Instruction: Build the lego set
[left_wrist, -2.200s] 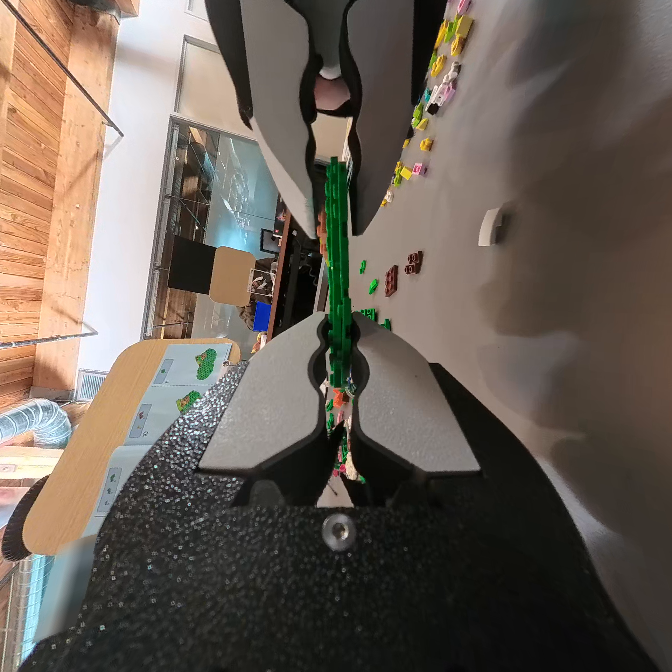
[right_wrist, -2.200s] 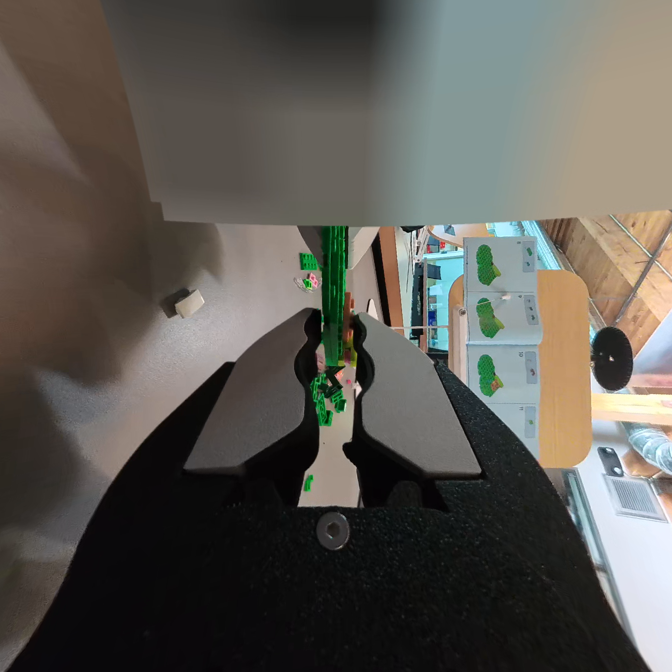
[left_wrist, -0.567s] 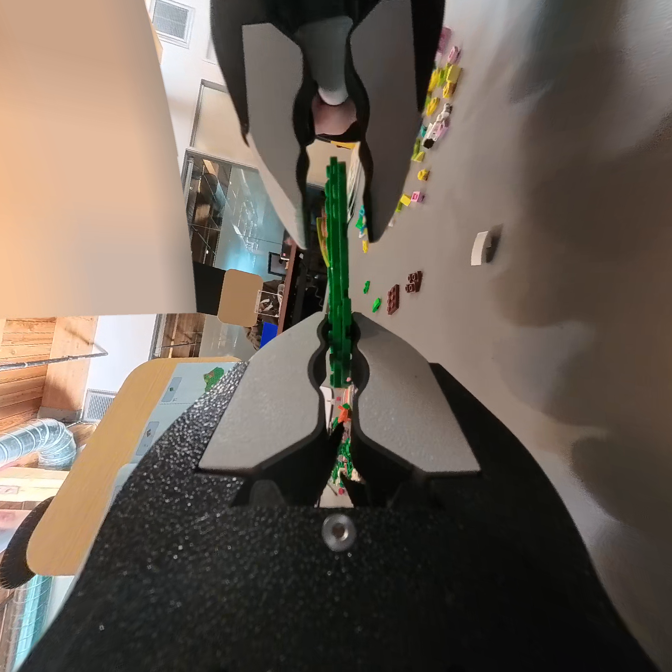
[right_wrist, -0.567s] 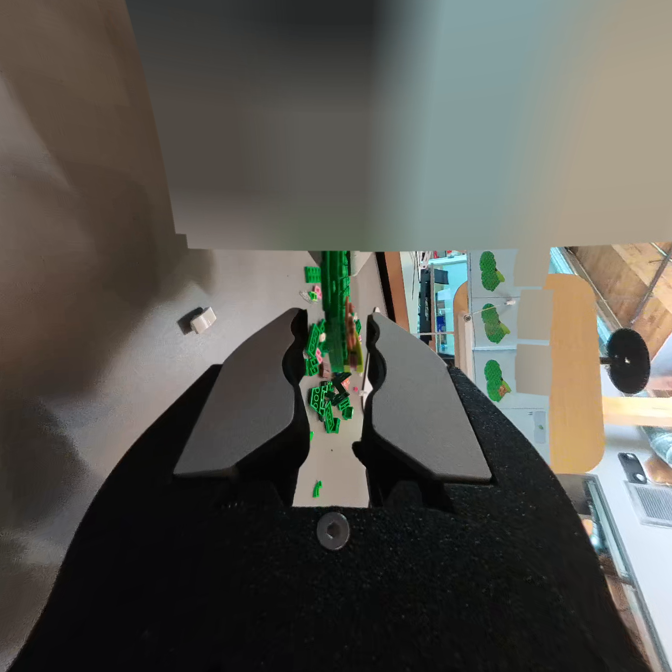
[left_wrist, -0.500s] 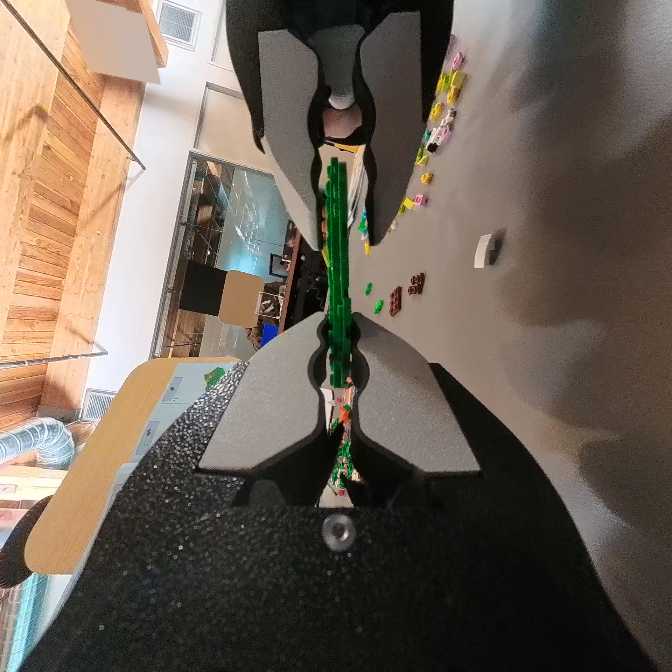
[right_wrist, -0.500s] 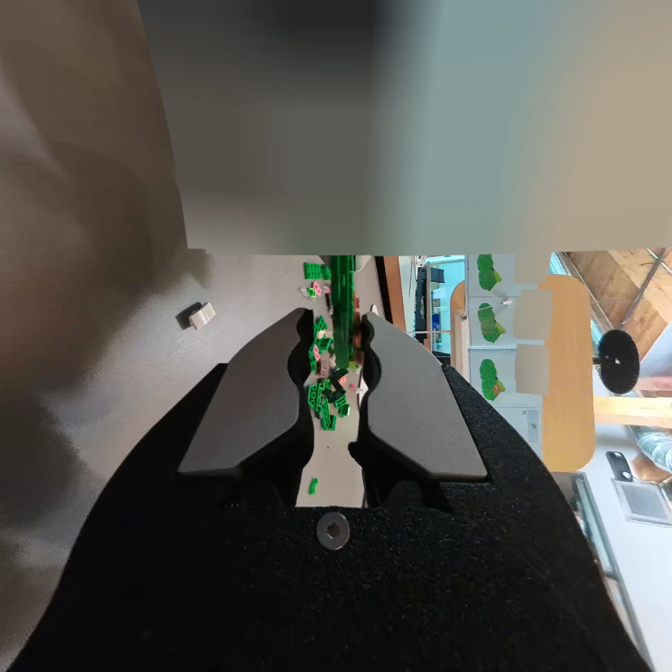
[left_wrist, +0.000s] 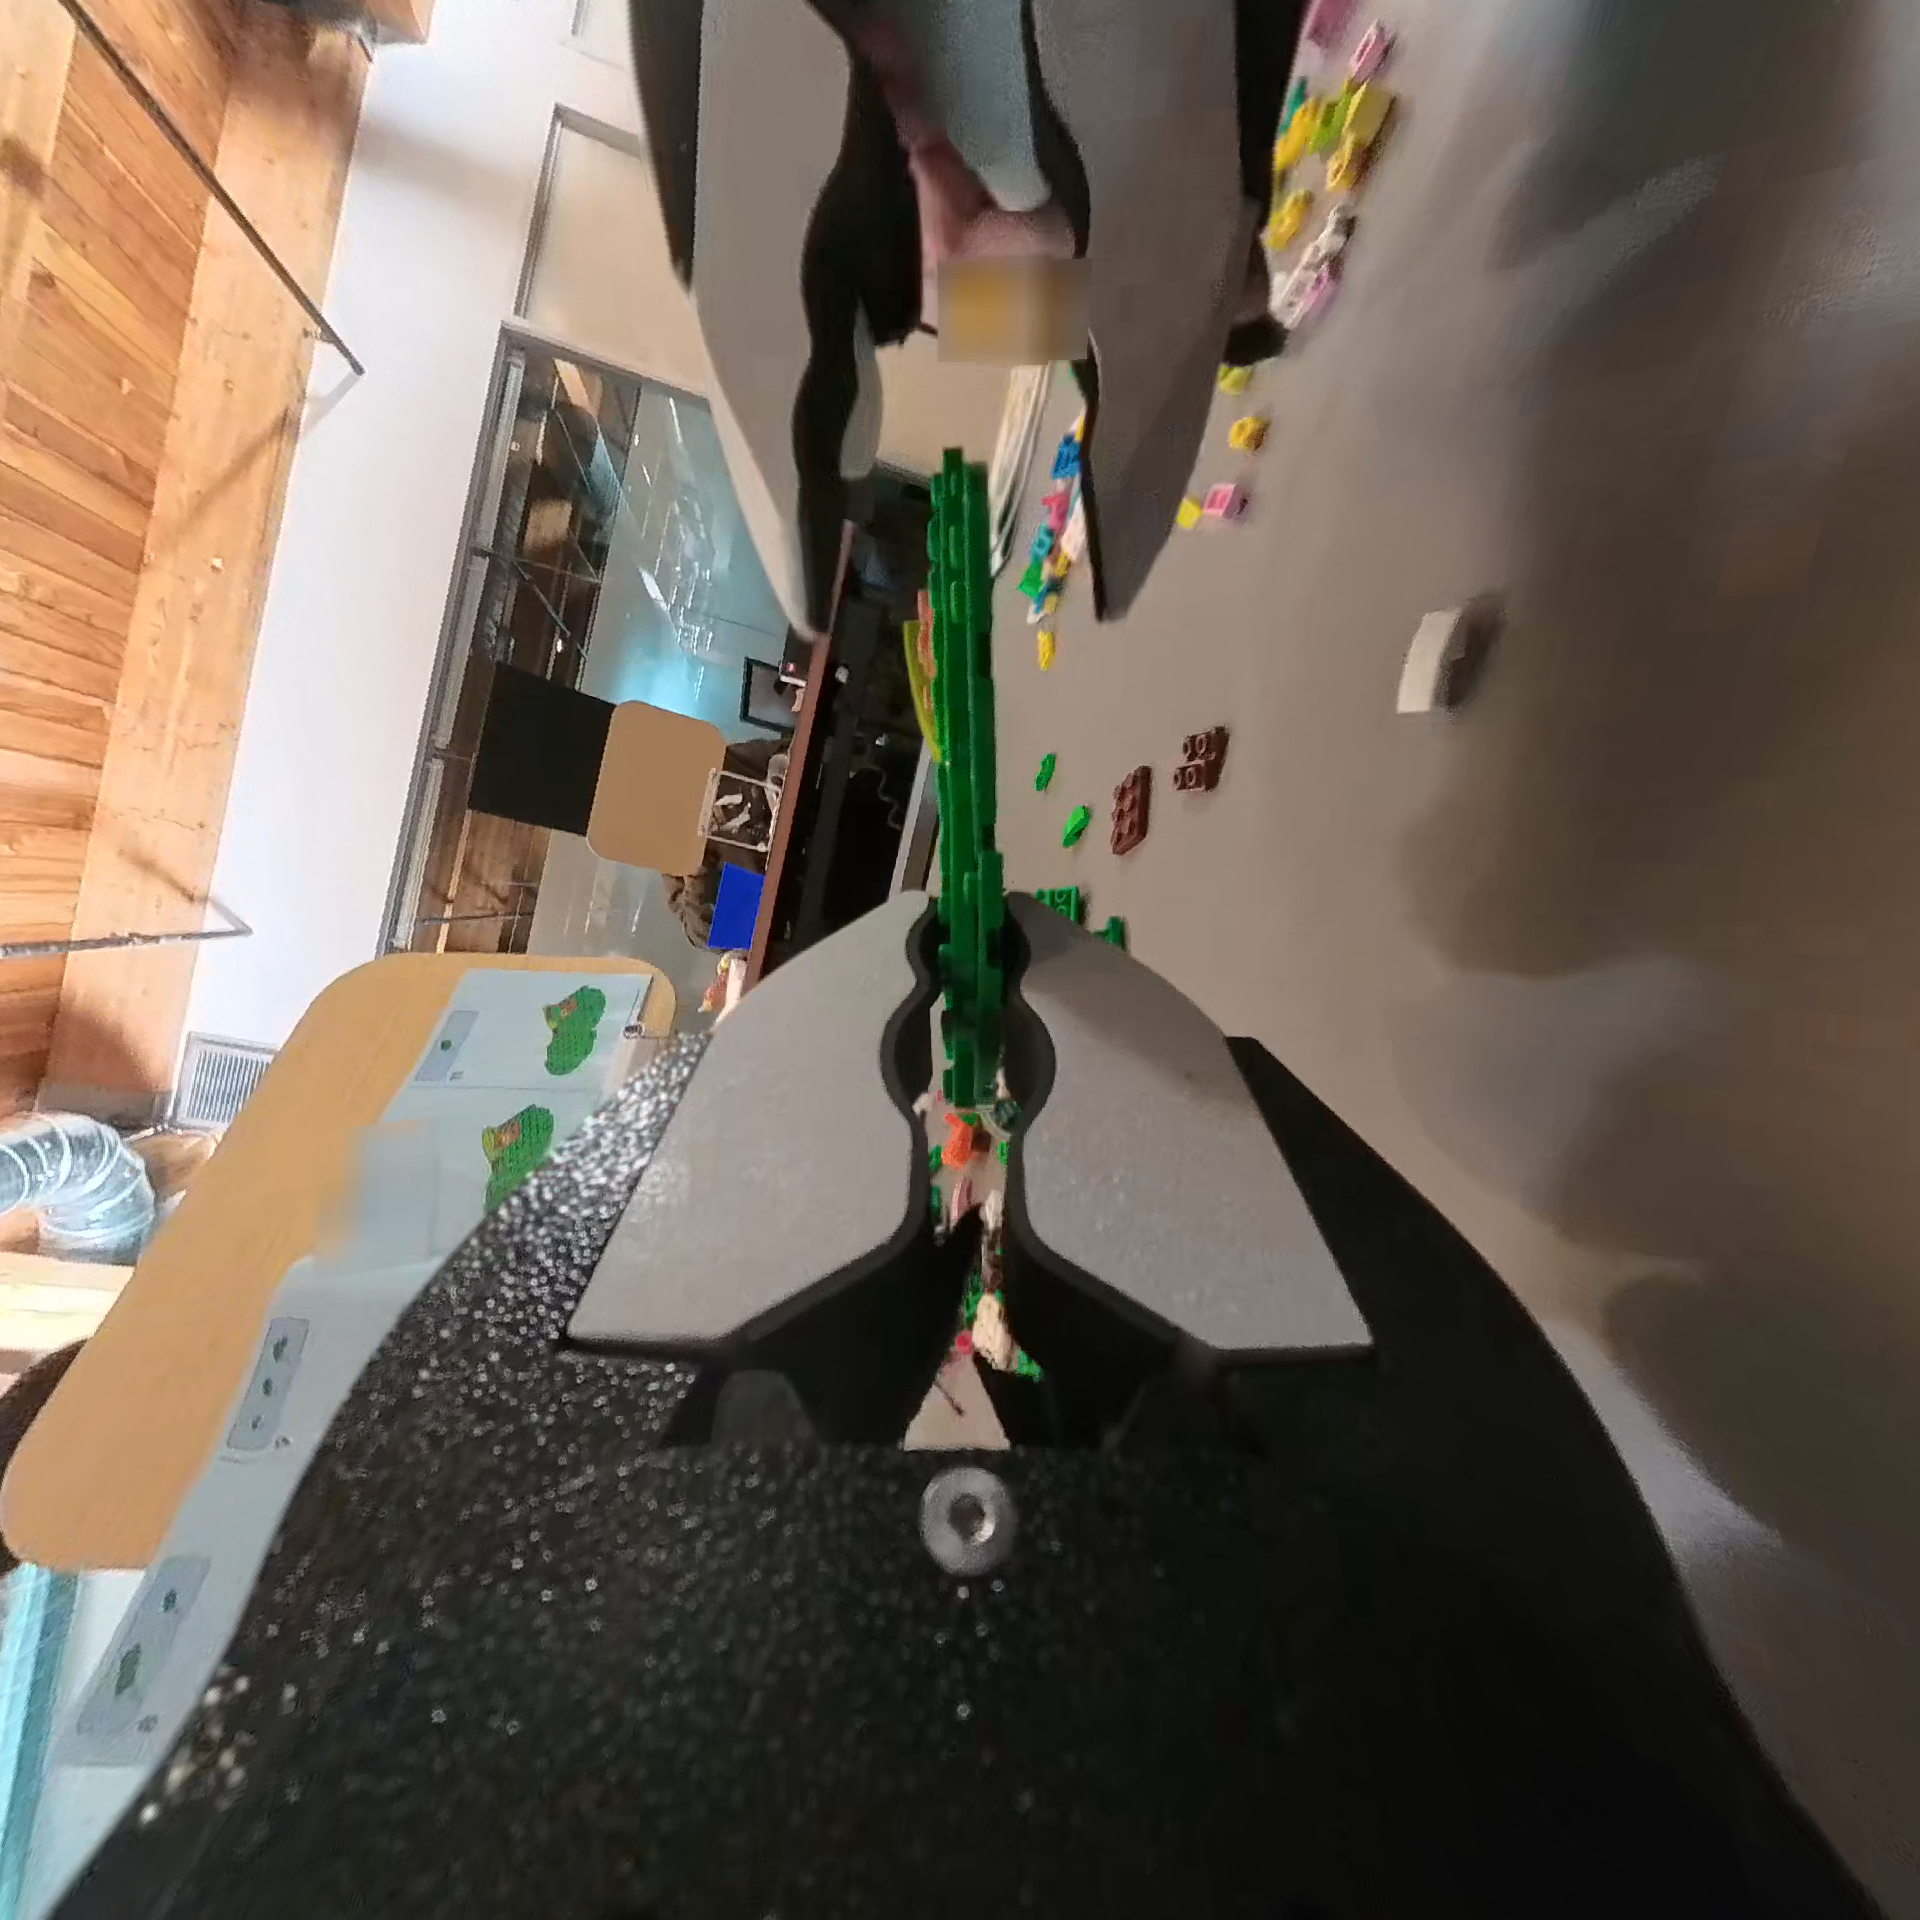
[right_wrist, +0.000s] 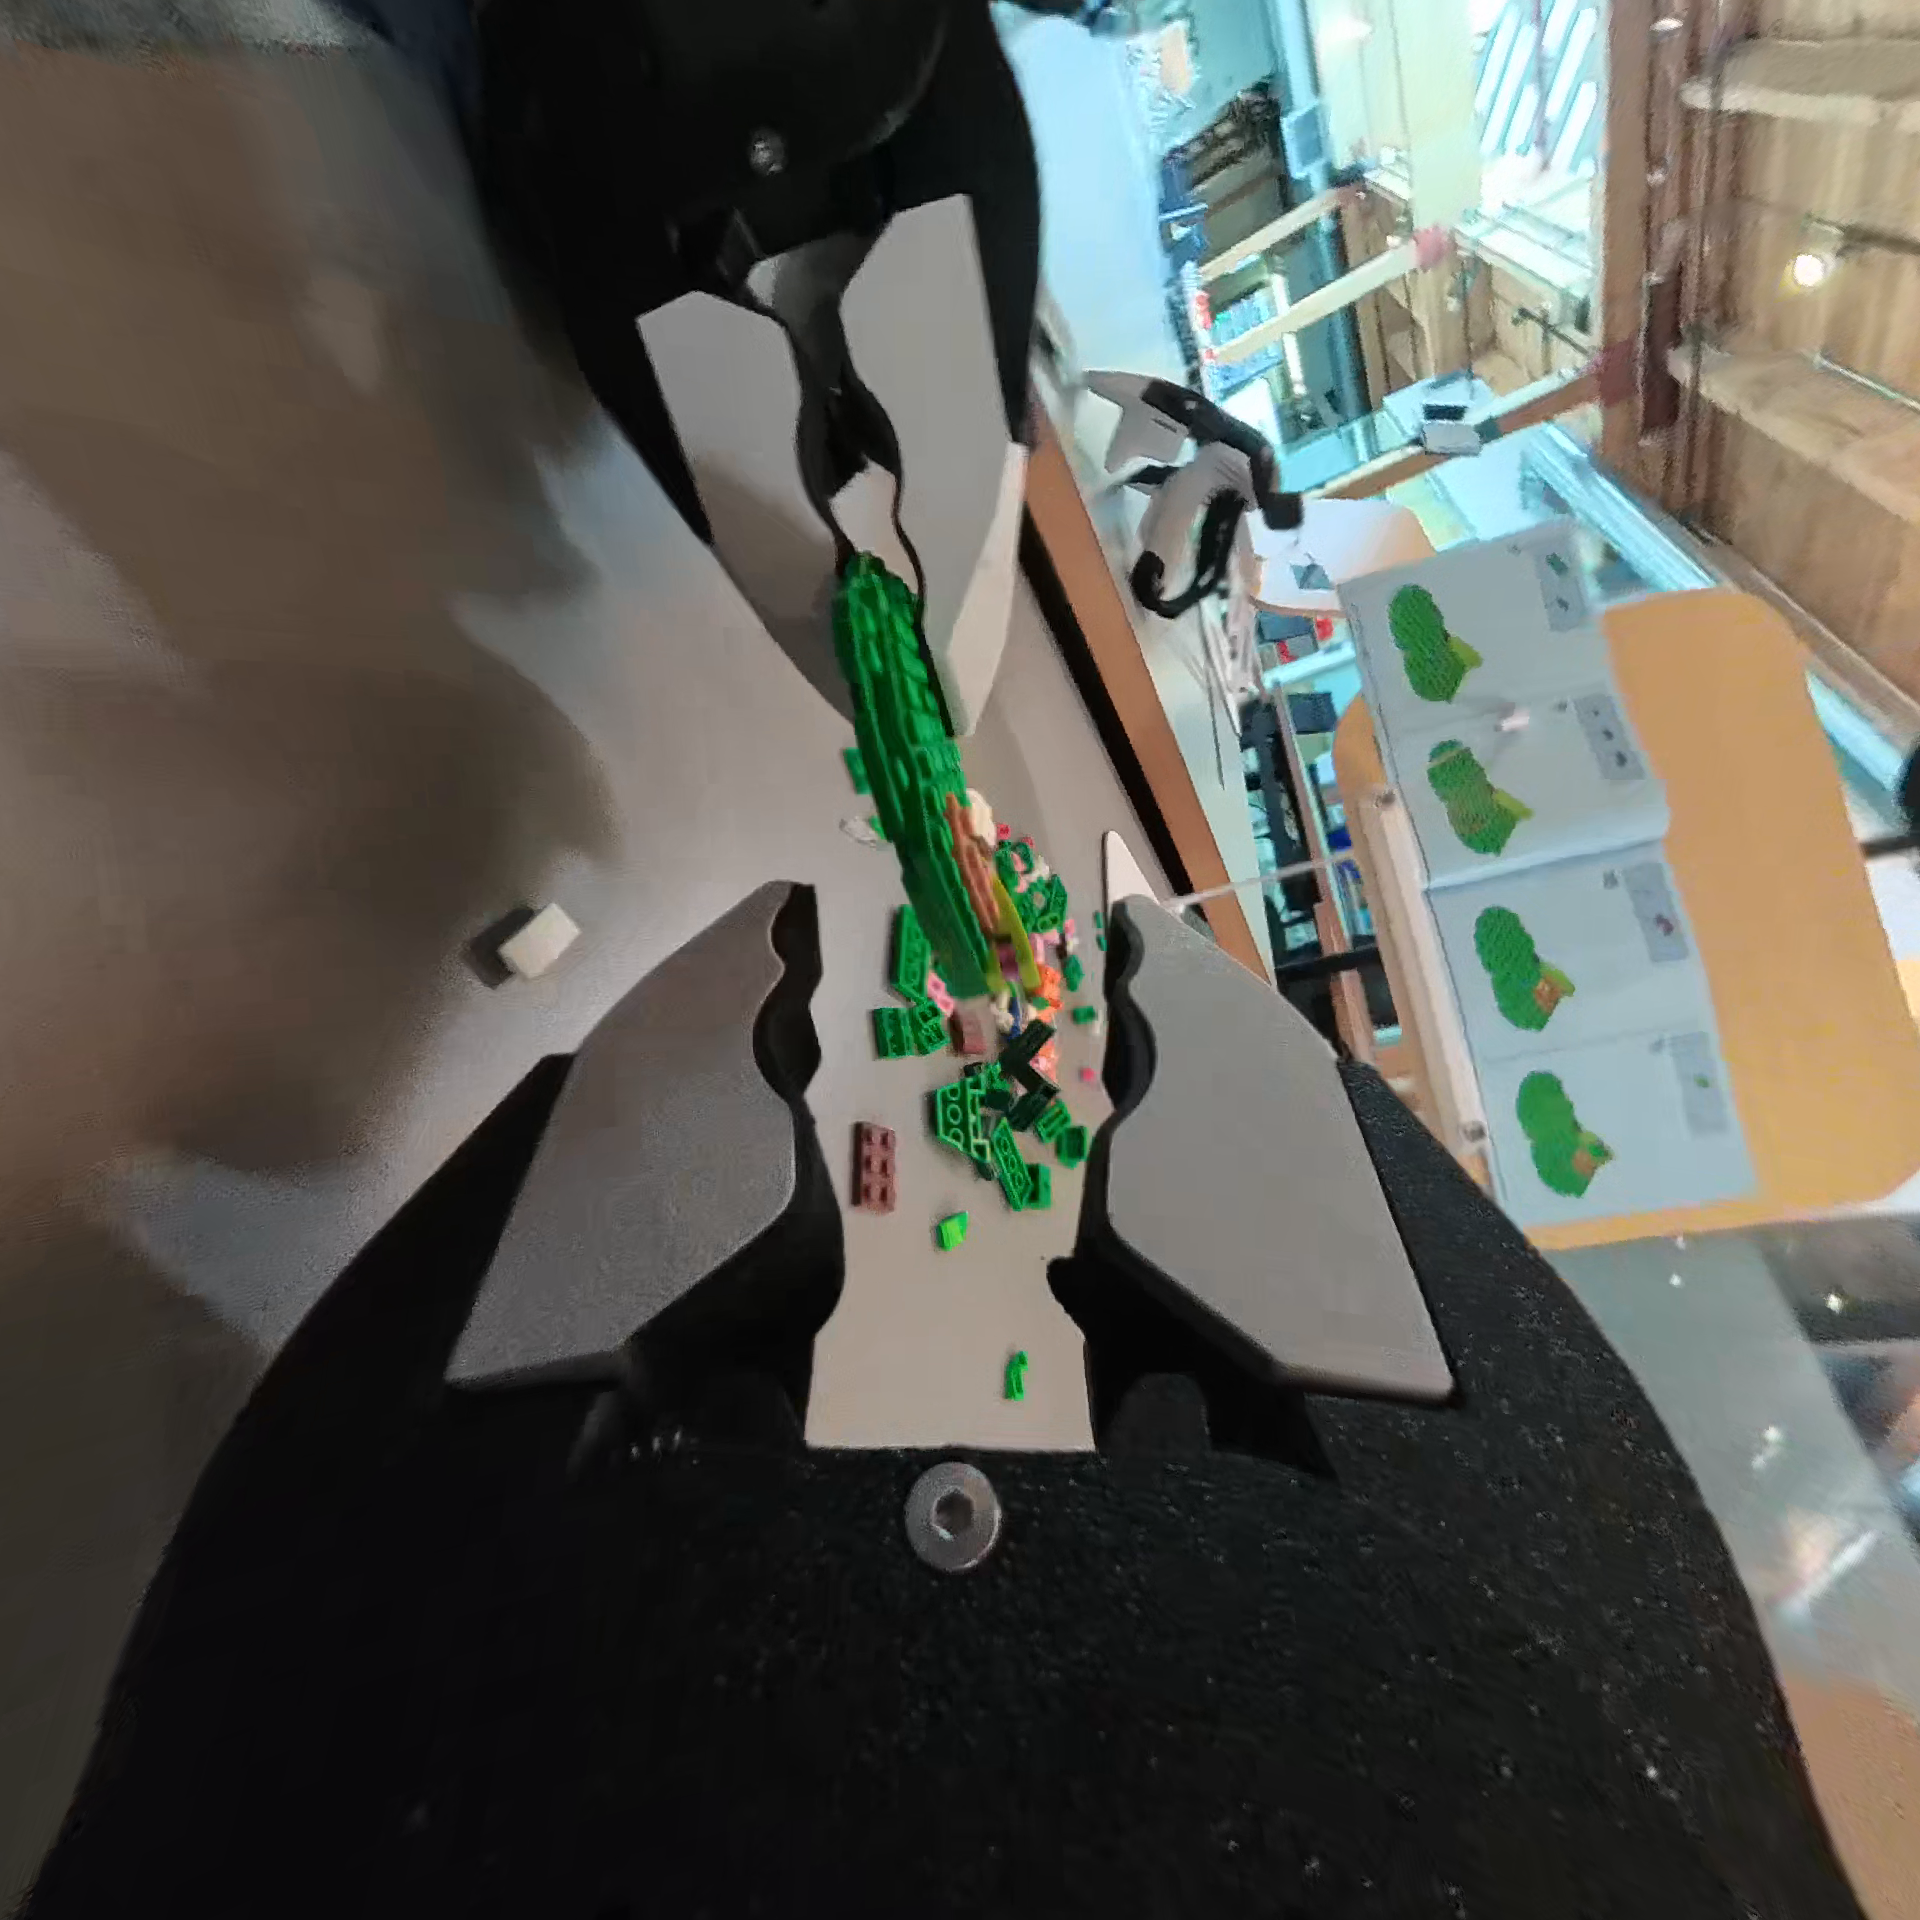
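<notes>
Green plate (left_wrist: 966, 790) in left tongs (left_wrist: 971, 935)

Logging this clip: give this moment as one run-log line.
left tongs: shut on green plate assembly | right tongs: open, empty | loose bricks: on grey table

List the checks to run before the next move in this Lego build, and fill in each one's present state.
1. Left claw shut on the green plate build: ok.
2. Right claw open and empty: ok.
3. Build's lower edge clear of the table: cannot tell.
4. Loose green bricks in view ahead of the right claw: ok.
5. Instruction booklet open and in view: ok.
6. Next piece identified: cannot tell.
</notes>
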